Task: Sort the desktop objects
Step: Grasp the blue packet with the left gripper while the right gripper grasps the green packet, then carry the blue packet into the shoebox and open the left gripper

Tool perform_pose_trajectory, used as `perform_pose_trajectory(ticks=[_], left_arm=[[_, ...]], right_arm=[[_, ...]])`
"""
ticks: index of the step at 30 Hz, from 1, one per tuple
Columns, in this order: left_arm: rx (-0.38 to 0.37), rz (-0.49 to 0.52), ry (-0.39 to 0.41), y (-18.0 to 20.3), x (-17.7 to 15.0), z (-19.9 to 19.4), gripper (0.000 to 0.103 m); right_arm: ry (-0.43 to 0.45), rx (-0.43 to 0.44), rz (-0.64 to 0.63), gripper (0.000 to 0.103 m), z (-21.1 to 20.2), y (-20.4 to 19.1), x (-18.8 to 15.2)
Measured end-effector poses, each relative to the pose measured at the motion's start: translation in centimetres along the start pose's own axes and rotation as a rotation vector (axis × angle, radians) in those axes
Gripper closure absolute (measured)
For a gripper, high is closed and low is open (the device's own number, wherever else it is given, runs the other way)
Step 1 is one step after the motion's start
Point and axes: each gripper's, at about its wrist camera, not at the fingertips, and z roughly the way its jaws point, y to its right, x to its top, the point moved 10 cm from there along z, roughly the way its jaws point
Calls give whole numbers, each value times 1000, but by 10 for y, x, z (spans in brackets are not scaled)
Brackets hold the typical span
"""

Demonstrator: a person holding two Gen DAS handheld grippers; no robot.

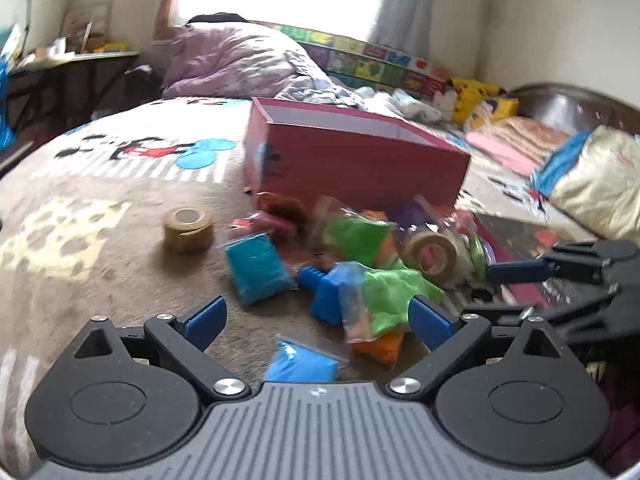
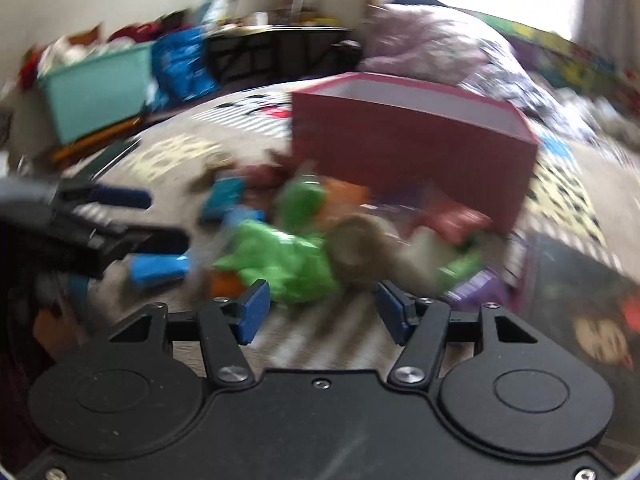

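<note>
A pile of small things lies on the bed blanket in front of an open red box [image 1: 356, 160]: bags of teal clay [image 1: 258, 270], green clay [image 1: 388, 288] and orange clay [image 1: 380, 348], a blue plastic toy [image 1: 324, 292] and two tan tape rolls, one in the pile [image 1: 430, 258] and one apart at the left [image 1: 188, 228]. My left gripper [image 1: 318, 318] is open and empty, just short of the pile, over a blue bag [image 1: 302, 366]. My right gripper [image 2: 322, 310] is open and empty, close to the green bag [image 2: 280, 268] and tape roll [image 2: 360, 256]. The right view is blurred.
The red box [image 2: 412, 160] stands just behind the pile. A dark printed book [image 1: 520, 236] lies to the right. Pillows and bedding are heaped at the back. A teal bin [image 2: 96, 92] and a cluttered desk stand off the bed's left side.
</note>
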Motion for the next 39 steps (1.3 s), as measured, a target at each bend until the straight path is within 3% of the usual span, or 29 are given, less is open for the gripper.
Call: perform_pose_trajectory(ticks=[4, 8, 12, 15, 18, 23, 29, 31, 32, 34, 39], left_arm=[[3, -42, -9, -15, -1, -3, 9], [-21, -72, -22, -26, -4, -3, 9], [-54, -68, -33, -27, -6, -4, 9], [-78, -48, -49, -22, -8, -2, 9], [-98, -7, -65, -12, -11, 0, 9], [-105, 107, -93, 4, -20, 3, 9], [-66, 223, -136, 9, -37, 8, 9], [-55, 231, -161, 7, -42, 13, 18], [-52, 231, -175, 6, -45, 16, 32], [-35, 229, -187, 3, -48, 20, 39], [-4, 189, -182, -5, -42, 20, 63]], right_arm=[[11, 3, -163, 42, 19, -27, 13], [-9, 17, -427, 41, 39, -48, 19], [-62, 119, -598, 38, 53, -53, 21], [-103, 199, -646, 35, 62, -53, 23], [-155, 273, -577, 38, 68, -52, 24], [-169, 277, -464, 54, 63, -49, 15], [-160, 259, -94, 54, 39, -24, 2], [-172, 236, -17, 54, 31, -17, -13], [-180, 218, -7, 53, 29, -16, -21], [-196, 176, 1, 53, 27, -14, -38], [-134, 130, 52, 49, 20, -13, -48]])
